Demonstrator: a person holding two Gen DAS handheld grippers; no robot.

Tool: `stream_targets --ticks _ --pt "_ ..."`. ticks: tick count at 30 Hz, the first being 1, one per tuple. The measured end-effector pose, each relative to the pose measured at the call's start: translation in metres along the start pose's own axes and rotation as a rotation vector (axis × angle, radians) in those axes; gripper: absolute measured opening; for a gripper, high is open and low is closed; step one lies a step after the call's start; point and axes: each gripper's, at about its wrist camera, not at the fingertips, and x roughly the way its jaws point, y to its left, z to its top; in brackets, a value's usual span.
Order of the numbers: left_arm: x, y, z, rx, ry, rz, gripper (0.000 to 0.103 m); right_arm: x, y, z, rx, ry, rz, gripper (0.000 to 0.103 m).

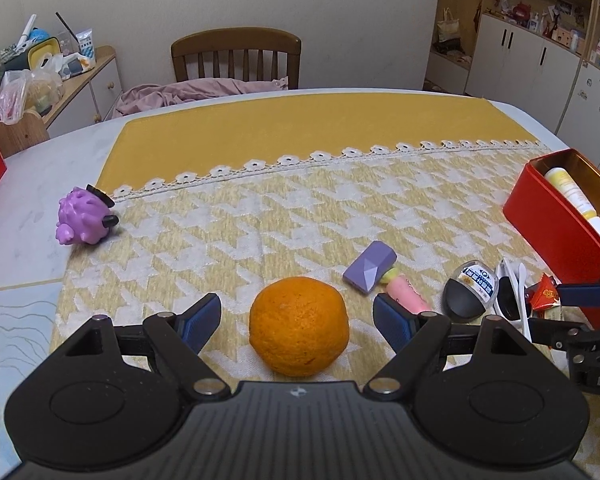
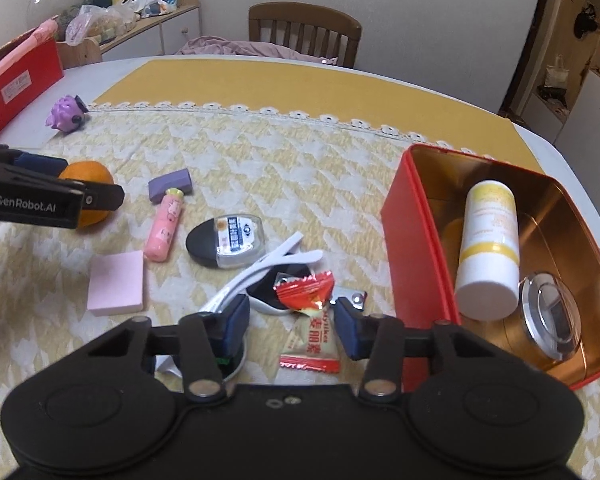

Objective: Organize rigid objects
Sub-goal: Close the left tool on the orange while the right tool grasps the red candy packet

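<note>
orange (image 1: 299, 326) between left gripper (image 1: 297, 316) pads, untouched

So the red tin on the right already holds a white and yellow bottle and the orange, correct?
Not the orange: it sits on the cloth between the open left gripper fingers, in the left wrist view. The red tin holds the bottle and a round clear-lidded case.

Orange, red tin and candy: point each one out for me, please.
orange (image 1: 299, 326), left wrist view, middle of its peel.
red tin (image 2: 414, 232), right wrist view, on its outer left wall.
candy (image 2: 305, 295), right wrist view, on the red upper part of its wrapper.
</note>
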Motion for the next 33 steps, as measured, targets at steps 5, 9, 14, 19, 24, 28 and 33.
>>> stream_targets --ticks 5,9,14,19,24,28,33 --pt "0.004 0.002 0.000 -0.007 0.017 -0.007 0.069 0.005 0.000 -0.004 0.018 0.004 -0.025 0.040" --pt "0.007 0.006 -0.001 -0.020 0.032 -0.020 0.058 0.005 -0.001 -0.004 0.040 0.003 -0.004 0.033" --pt "0.006 0.003 0.000 -0.004 0.033 -0.024 0.054 0.003 -0.001 -0.005 0.047 -0.001 0.007 0.022" --pt "0.003 0.001 0.000 0.010 0.035 -0.016 0.053 0.001 -0.002 -0.005 0.050 -0.009 0.003 0.020" --pt "-0.002 0.002 -0.002 0.001 0.045 -0.007 0.053 -0.007 -0.004 -0.004 0.066 -0.018 0.014 0.020" --pt "-0.011 0.005 -0.004 -0.035 0.056 -0.012 0.053 -0.019 -0.005 -0.003 0.089 -0.030 0.029 0.020" --pt "-0.024 0.003 -0.009 -0.030 0.066 -0.006 0.053 -0.036 -0.006 -0.003 0.092 -0.049 0.039 0.020"
